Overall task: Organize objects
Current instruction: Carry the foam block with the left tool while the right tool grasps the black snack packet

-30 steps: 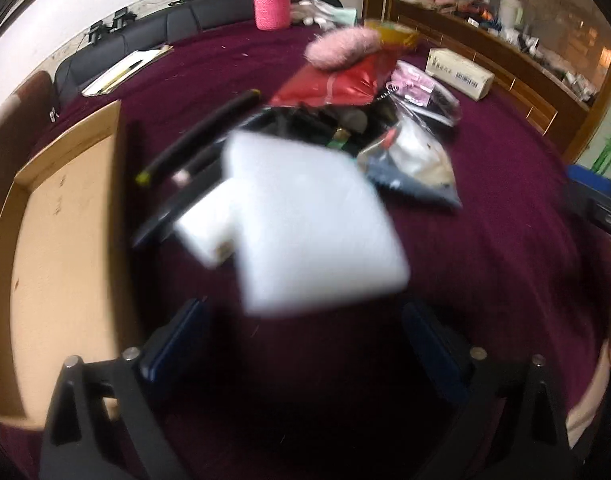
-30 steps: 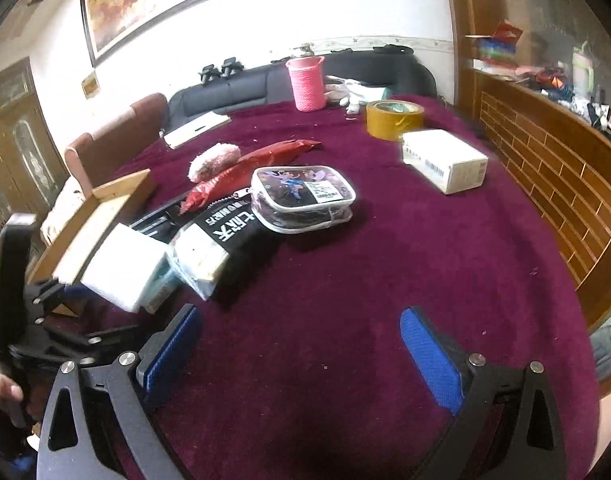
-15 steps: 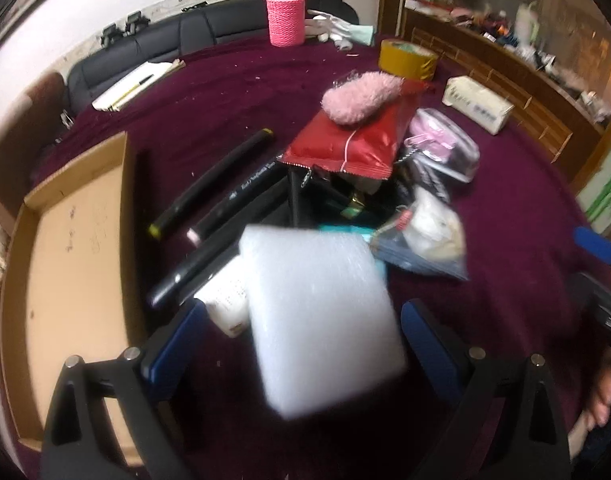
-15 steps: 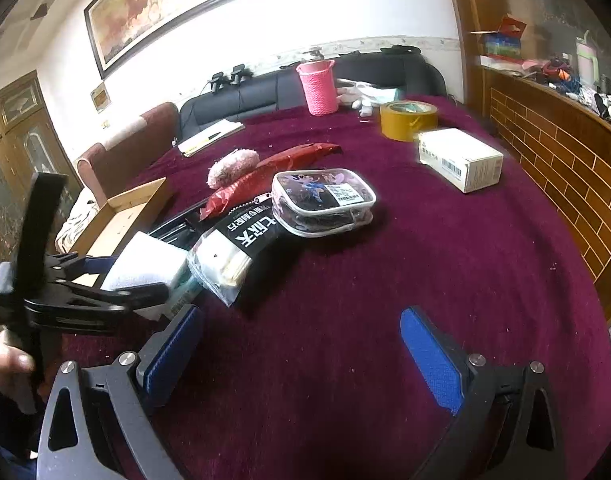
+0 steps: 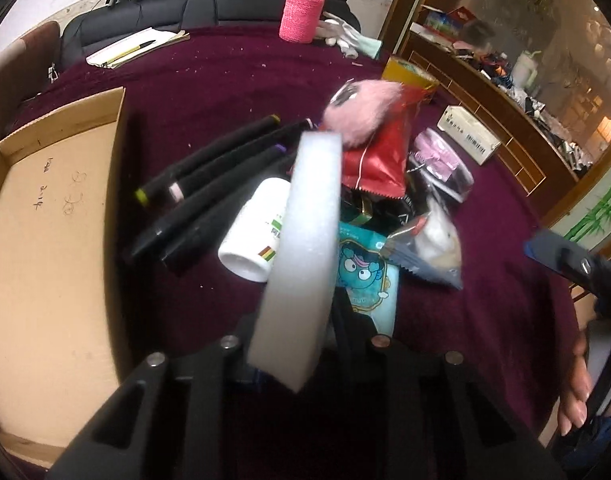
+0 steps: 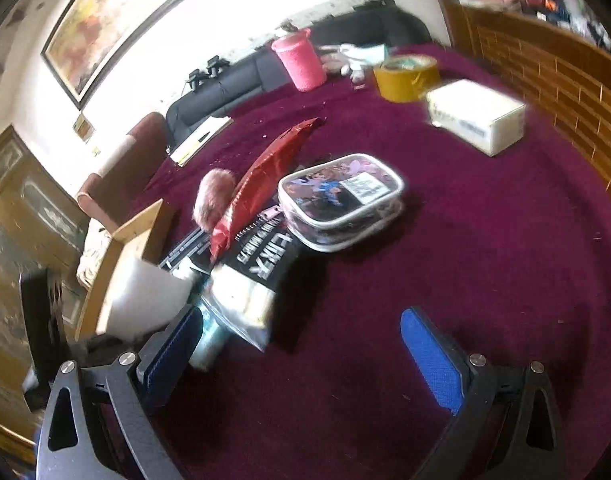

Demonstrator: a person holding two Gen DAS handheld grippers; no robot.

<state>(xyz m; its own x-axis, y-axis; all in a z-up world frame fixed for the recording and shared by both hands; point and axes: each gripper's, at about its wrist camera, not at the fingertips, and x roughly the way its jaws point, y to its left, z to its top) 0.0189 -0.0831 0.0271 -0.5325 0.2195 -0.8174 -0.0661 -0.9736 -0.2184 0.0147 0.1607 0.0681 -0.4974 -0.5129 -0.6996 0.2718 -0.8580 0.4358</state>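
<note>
**Left gripper closing on the foam block; cardboard tray lies to its left**

Left gripper (image 5: 293,360): jaws drawn in narrow and closing at this moment, with the white foam block (image 5: 301,252) between them. The block stands on edge in the left wrist view, its long axis running straight away from the gripper, its near end down between the jaws. The pads themselves are hidden by the foam, but the block sits clear above the pile, so I judge it carried by the jaws rather than resting on anything.

Key relation: the open cardboard tray (image 5: 117,128) lies directly to the left of the held block, its near wall close beside the gripper. The tray floor is bare apart from some pen marks. If the tray is the destination, as the task suggests, the move is a short sideways carry to the left, over the wall. The left hand is clearly the nearer one.

Under and beyond the block: black marker pens (image 5: 209,168), a white bottle (image 5: 253,236) on its side, a teal cartoon packet (image 5: 365,276), a red foil bag (image 5: 375,164).

Right gripper (image 6: 301,348): blue pads spread wide, nothing between them, hovering above the maroon tablecloth (image 6: 485,240). It stands to the right of the pile, with the clear pencil case (image 6: 341,200) ahead of it.
</note>
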